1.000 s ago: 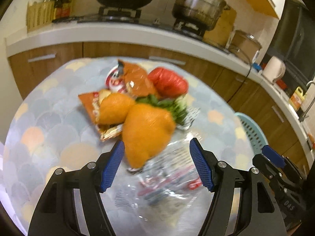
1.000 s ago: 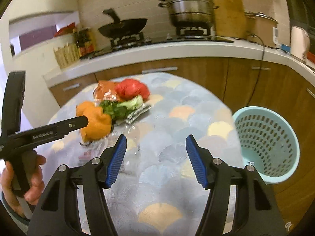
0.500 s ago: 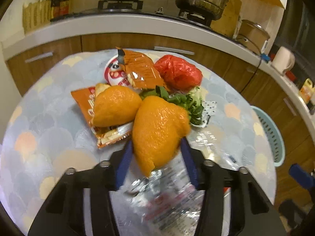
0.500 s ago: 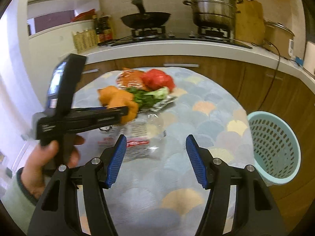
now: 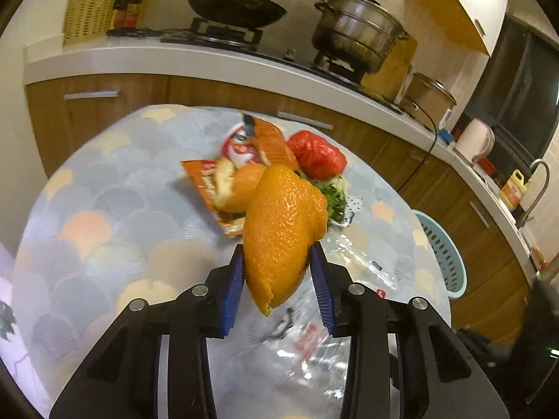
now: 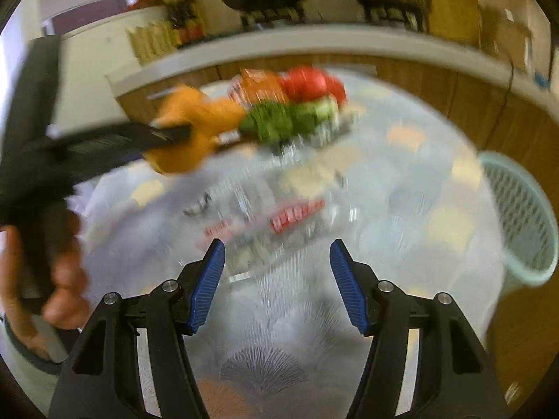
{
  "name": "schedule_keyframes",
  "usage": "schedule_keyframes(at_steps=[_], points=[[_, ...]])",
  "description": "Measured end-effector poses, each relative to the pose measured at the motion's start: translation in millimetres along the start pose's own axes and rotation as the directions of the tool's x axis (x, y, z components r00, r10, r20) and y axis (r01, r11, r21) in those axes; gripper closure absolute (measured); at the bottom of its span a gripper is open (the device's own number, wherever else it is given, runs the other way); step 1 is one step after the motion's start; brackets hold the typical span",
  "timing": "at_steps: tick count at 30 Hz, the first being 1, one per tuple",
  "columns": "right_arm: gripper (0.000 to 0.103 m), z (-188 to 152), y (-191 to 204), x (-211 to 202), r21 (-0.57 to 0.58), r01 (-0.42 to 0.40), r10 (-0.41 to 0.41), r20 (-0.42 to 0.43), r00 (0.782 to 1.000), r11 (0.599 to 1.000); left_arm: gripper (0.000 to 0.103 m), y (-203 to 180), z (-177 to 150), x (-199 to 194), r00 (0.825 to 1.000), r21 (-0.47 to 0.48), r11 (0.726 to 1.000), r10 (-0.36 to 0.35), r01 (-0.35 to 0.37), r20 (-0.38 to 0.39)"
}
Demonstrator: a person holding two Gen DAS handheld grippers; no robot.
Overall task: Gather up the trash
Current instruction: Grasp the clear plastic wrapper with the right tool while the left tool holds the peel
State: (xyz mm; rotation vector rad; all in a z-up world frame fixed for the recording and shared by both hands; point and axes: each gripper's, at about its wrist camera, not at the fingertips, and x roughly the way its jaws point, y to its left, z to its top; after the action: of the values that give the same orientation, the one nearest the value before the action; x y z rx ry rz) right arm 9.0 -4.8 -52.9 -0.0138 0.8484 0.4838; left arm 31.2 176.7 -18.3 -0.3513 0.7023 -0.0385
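My left gripper [image 5: 276, 272] has just been closing and now pinches the big orange peel [image 5: 283, 234], lifted above the table [image 5: 104, 209]. I'd keep the squeeze firm and carry it level to the green basket [image 5: 443, 255]. My right gripper [image 6: 277, 279] stands open over the clear wrapper [image 6: 279, 216].

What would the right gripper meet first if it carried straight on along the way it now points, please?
Most likely the clear plastic wrapper lying on the table, just ahead of the open right gripper. The picture is blurred, so depth is uncertain.
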Motion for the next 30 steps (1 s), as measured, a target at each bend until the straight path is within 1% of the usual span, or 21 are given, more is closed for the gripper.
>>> schedule_keyframes(at_steps=[4, 6, 7, 8, 10, 11, 13, 16, 18, 20, 24, 28, 30], points=[[0.044, -5.5, -9.5, 15.1, 0.105, -0.040, 0.046, -0.056, 0.997, 0.994, 0.068, 12.8, -3.3, -7.8, 1.000, -0.028, 1.000, 0.006, -0.006, 0.009], [0.044, -5.0, -7.3, 13.5, 0.128, -0.039, 0.046, -0.051, 0.998, 0.991, 0.068, 17.8, -3.1, -9.6, 1.000, -0.035, 0.999, 0.010, -0.009, 0.012], [0.044, -5.0, -3.5, 7.9, 0.128, -0.030, 0.034, -0.030, 0.999, 0.991, 0.068, 19.7, -3.4, -11.1, 1.000, -0.038, 0.999, 0.010, -0.009, 0.013], [0.044, -4.3, 1.3, 3.6, 0.115, -0.023, 0.024, -0.008, 1.000, 0.993, 0.068, 21.0, -3.4, -12.8, 1.000, -0.040, 0.999, 0.009, -0.009, 0.016], [0.044, -3.6, 17.9, -8.9, 0.049, -0.012, 0.010, 0.037, 0.999, 0.999, 0.068, 21.1, -3.9, -16.4, 1.000, -0.041, 0.999, 0.008, -0.007, 0.030], [0.044, -3.9, 27.4, -12.0, 0.013, -0.013, 0.013, 0.045, 0.999, 1.000, 0.068, 21.3, -3.7, -17.5, 0.999, -0.042, 0.999, 0.008, -0.007, 0.035], [0.044, -8.5, 45.3, -9.2, -0.057, -0.007, 0.008, 0.030, 1.000, 0.998, 0.068, 21.0, -3.4, -19.2, 0.999, -0.041, 0.999, 0.011, -0.009, 0.039], [0.044, -17.8, 61.9, 0.5, -0.126, 0.074, -0.071, 0.028, 0.997, 0.989, 0.068, 21.2, -3.1, -21.2, 0.999, -0.032, 0.999, 0.020, -0.019, 0.044], [0.044, -22.4, 66.5, 9.9, -0.155, 0.137, -0.136, 0.017, 0.991, 0.978, 0.067, 22.3, -4.1, -22.9, 0.999, -0.035, 0.999, 0.018, -0.017, 0.046], [0.044, -23.3, 59.1, 14.9, -0.142, 0.176, -0.177, 0.008, 0.984, 0.974, 0.067, 22.6, -5.7, -24.0, 0.999, -0.037, 0.999, 0.018, -0.016, 0.046], [0.044, -20.0, 16.3, 6.0, -0.032, 0.230, -0.230, 0.004, 0.973, 0.973, 0.067, 20.5, -7.9, -24.2, 0.999, -0.029, 1.000, 0.010, -0.009, 0.044], [0.044, -18.0, -31.7, -9.8, 0.077, 0.310, -0.311, 0.006, 0.950, 0.948, 0.067, 15.5, -9.5, -20.3, 0.999, -0.016, 1.000, -0.002, 0.002, 0.037], [0.044, -17.9, -50.9, -14.0, 0.121, 0.330, -0.332, -0.005, 0.943, 0.936, 0.067, 11.7, -10.2, -17.2, 0.999, -0.008, 1.000, -0.006, 0.007, 0.031]])
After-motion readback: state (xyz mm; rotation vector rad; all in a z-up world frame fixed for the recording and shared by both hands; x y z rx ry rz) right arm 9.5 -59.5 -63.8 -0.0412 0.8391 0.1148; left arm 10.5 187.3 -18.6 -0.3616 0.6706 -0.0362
